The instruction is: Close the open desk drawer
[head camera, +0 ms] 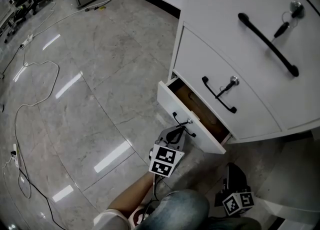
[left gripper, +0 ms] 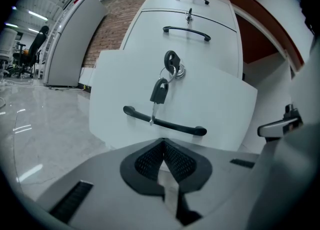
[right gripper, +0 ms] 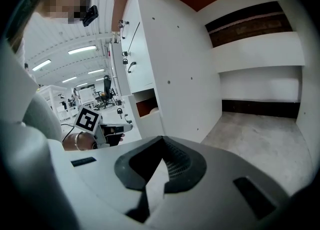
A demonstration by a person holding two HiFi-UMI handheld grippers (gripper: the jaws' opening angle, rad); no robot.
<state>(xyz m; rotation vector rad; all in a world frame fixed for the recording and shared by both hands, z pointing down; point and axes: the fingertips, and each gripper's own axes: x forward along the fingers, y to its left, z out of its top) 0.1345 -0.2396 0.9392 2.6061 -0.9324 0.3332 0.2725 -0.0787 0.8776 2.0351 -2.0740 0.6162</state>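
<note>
The white cabinet's bottom drawer (head camera: 192, 120) stands pulled out, its brown inside showing. In the left gripper view its white front (left gripper: 210, 104) fills the middle, with a black bar handle (left gripper: 165, 122) and a key (left gripper: 160, 91) hanging from the lock. My left gripper (head camera: 179, 131) is shut and empty, its tips (left gripper: 163, 144) just short of that front, below the handle. My right gripper (head camera: 233, 170) hangs low beside the cabinet's side, also shut on nothing (right gripper: 162, 145). From there the open drawer (right gripper: 148, 108) and the left gripper's marker cube (right gripper: 89, 120) are seen side-on.
Two shut drawers with black handles (head camera: 267, 44) and keys sit above the open one. Grey tiled floor (head camera: 90, 104) spreads to the left, with cables (head camera: 30, 99) lying on it. The person's knee (head camera: 175, 211) is at the bottom. A grey cabinet (left gripper: 67, 44) stands far left.
</note>
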